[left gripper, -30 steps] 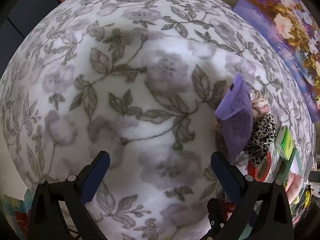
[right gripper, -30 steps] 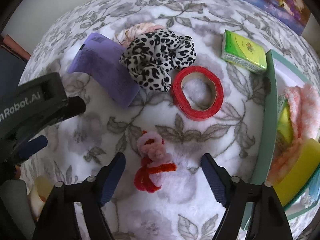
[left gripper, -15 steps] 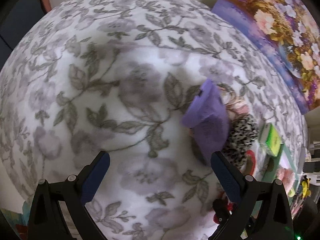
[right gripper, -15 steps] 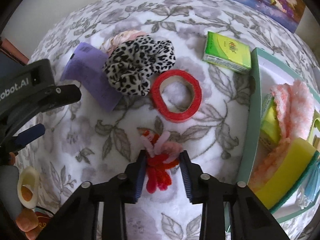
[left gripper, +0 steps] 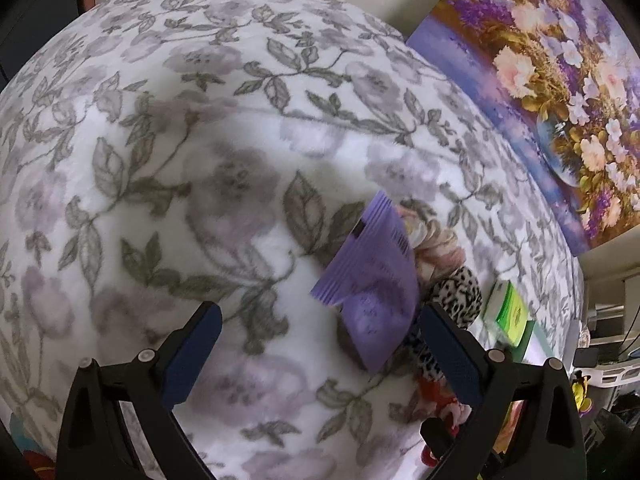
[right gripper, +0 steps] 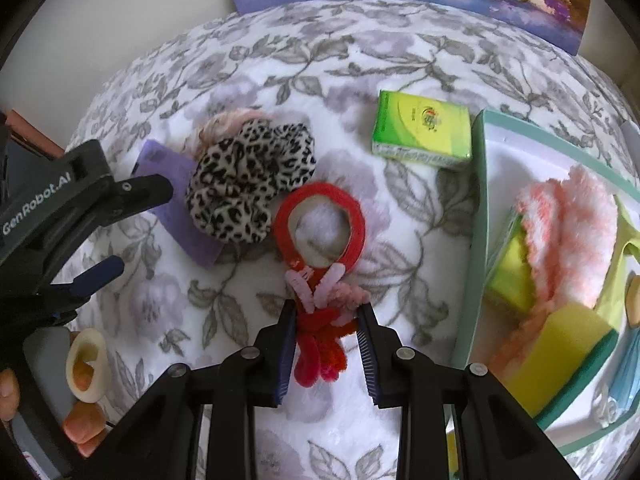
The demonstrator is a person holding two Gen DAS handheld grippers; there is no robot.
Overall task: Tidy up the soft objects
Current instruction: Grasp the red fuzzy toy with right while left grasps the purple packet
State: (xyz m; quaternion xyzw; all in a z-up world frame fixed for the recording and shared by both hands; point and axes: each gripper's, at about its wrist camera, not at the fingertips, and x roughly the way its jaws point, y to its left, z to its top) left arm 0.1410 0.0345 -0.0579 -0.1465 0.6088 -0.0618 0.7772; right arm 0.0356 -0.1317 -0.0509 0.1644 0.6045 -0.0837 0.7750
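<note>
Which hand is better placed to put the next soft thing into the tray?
Right. The right gripper is shut on the pipe cleaners, and the tray lies just beside it. The left gripper is open and holds nothing, over bare blanket.

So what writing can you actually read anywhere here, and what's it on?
"GenRobot.AI": on the left gripper, white letters along its black body.
Green packet: a round logo and small print, too small to read.
Purple packet: dark print, too blurred to read.
</note>
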